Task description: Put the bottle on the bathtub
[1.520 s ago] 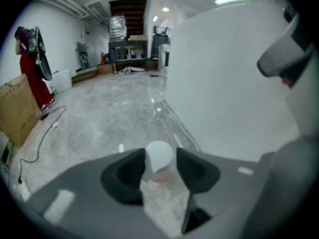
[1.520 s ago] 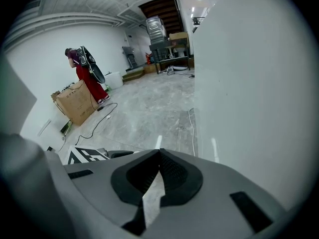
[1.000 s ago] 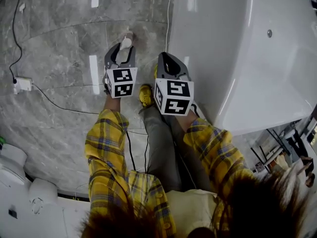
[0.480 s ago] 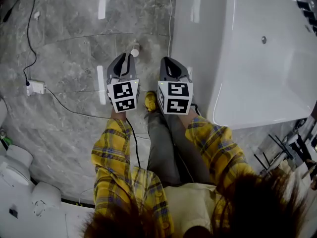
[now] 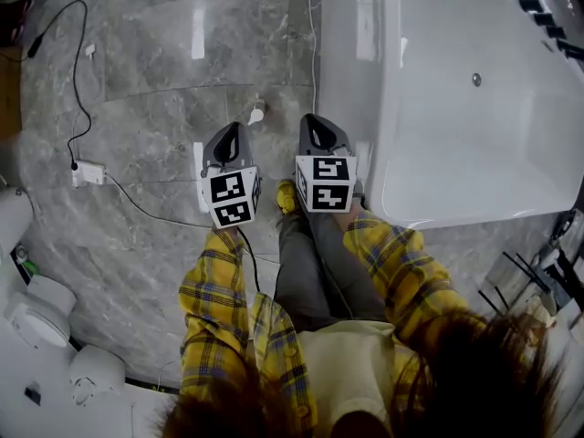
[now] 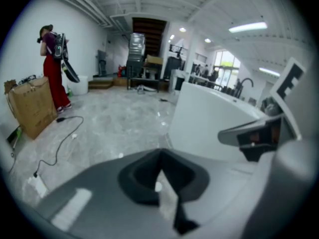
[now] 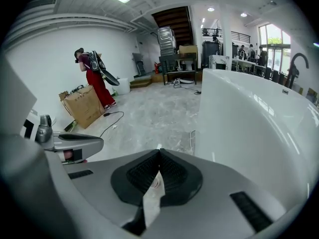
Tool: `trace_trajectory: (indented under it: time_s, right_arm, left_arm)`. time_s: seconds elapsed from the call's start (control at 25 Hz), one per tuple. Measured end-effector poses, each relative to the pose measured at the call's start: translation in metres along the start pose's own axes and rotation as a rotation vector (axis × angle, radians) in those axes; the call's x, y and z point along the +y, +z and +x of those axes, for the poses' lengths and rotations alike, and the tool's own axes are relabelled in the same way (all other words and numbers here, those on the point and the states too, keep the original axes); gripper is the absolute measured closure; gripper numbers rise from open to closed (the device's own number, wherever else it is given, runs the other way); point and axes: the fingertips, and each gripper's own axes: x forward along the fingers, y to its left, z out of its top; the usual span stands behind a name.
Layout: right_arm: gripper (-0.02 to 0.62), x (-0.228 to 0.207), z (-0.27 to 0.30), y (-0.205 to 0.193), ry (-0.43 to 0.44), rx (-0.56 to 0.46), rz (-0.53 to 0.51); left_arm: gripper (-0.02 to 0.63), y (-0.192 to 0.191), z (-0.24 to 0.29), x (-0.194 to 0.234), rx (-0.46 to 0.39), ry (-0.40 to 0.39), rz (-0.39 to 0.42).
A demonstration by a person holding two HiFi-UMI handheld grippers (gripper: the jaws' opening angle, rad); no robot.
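Observation:
A small pale bottle (image 5: 256, 112) lies on the grey marble floor, just ahead of and between the two gripper tips. The white bathtub (image 5: 456, 108) stands to the right; its outer wall also shows in the left gripper view (image 6: 209, 123) and the right gripper view (image 7: 249, 118). My left gripper (image 5: 230, 128) hangs above the floor, shut and holding nothing. Beside it, close to the tub's near corner, my right gripper (image 5: 313, 119) is also shut and empty. In both gripper views the jaws meet at a point.
A black cable and a white power adapter (image 5: 89, 172) lie on the floor at left. White fixtures (image 5: 36, 318) stand at lower left. A person in red (image 6: 52, 66) stands far off by a cardboard box (image 6: 32, 106).
The head view has drifted, showing more of the tub's inside. The bottle has slid from the left gripper's tip to between the two tips. Both grippers stay shut, side by side.

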Motion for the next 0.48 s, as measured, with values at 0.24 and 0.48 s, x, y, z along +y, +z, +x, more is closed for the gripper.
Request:
trace_trajectory:
  time_s: [0.24,0.48]
  right_arm:
    - [0.581,0.0,-0.022,0.016,0.019,-0.009,-0.01]
    - [0.581,0.006,-0.044,0.031,0.039,-0.028,-0.02]
  left_arm:
    - [0.597,0.021,-0.032,-0.016,-0.002,-0.004,-0.007]
    - [0.597,0.035,-0.061,-0.02,-0.011,0.02,-0.056]
